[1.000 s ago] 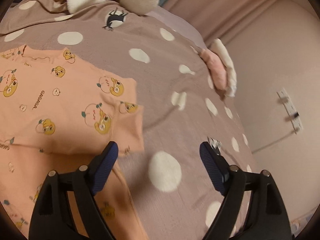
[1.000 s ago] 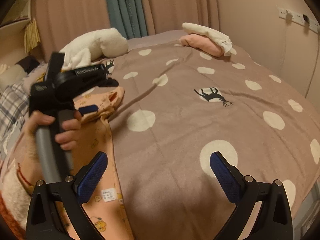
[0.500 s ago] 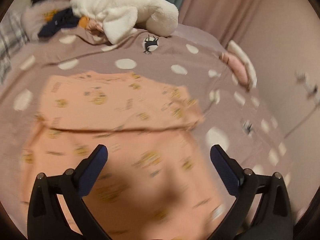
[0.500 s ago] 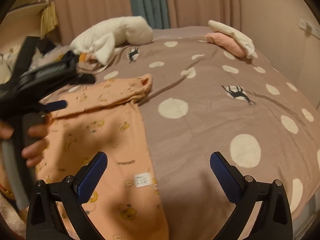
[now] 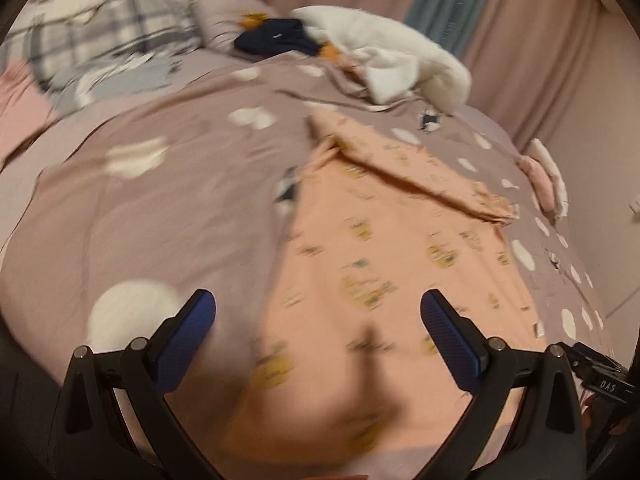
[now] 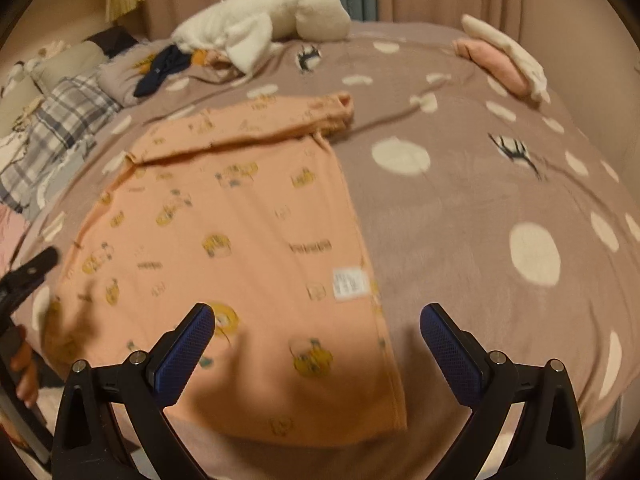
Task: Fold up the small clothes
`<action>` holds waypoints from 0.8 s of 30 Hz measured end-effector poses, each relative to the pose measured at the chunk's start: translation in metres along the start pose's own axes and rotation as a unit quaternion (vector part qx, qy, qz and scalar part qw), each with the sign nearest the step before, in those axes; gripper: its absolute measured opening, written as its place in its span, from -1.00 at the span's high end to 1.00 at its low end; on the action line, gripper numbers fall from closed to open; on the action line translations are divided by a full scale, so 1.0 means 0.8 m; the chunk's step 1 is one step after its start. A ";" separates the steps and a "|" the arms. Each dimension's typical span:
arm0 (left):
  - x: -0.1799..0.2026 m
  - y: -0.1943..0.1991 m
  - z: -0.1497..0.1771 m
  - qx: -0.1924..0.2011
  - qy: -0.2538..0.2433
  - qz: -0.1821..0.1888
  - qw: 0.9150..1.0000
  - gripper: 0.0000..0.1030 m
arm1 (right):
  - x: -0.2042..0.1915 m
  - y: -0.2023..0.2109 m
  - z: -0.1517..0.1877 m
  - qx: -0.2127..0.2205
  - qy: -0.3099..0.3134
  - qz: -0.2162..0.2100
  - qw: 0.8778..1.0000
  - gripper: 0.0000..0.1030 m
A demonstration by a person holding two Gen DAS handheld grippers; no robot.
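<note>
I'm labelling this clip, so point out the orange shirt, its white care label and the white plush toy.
orange shirt (image 6: 240,216), right wrist view, middle of the body panel
white care label (image 6: 349,285), right wrist view, centre of the tag
white plush toy (image 6: 280,10), right wrist view, its body

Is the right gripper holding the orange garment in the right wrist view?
No, the right gripper stands open above the orange garment, its pads clear of the cloth.

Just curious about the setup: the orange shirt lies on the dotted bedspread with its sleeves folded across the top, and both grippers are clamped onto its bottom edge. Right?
Not quite. In both wrist views the left gripper and right gripper are open and hold nothing; neither is clamped on the orange shirt. It does lie on the dotted bedspread, sleeves folded across the top.
</note>
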State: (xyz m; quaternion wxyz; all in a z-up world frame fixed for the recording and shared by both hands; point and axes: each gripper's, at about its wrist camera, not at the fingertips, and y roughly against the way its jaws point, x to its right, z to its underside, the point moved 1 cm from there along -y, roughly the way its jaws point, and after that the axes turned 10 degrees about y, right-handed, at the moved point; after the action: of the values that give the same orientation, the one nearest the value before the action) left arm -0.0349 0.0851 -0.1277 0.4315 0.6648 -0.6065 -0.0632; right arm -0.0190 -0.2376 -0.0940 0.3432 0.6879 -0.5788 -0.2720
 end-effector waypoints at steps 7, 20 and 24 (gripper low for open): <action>-0.032 0.005 0.023 -0.077 0.052 0.083 0.992 -0.99 | 0.028 -0.002 0.035 -0.040 -0.086 -0.039 0.995 -0.98; -0.052 0.020 0.044 -0.134 0.148 0.190 0.961 -0.99 | 0.034 0.002 0.065 -0.060 -0.128 -0.080 0.987 -0.98; -0.059 0.020 0.042 -0.137 0.186 0.220 0.948 -0.99 | 0.039 0.001 0.068 -0.044 -0.149 -0.109 0.982 -0.98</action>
State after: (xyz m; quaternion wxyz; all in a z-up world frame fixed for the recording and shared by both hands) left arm -0.0795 0.1103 -0.1590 0.6270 0.4492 -0.6320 0.0753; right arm -0.0560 -0.2773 -0.1264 0.2518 0.6830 -0.5321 -0.4324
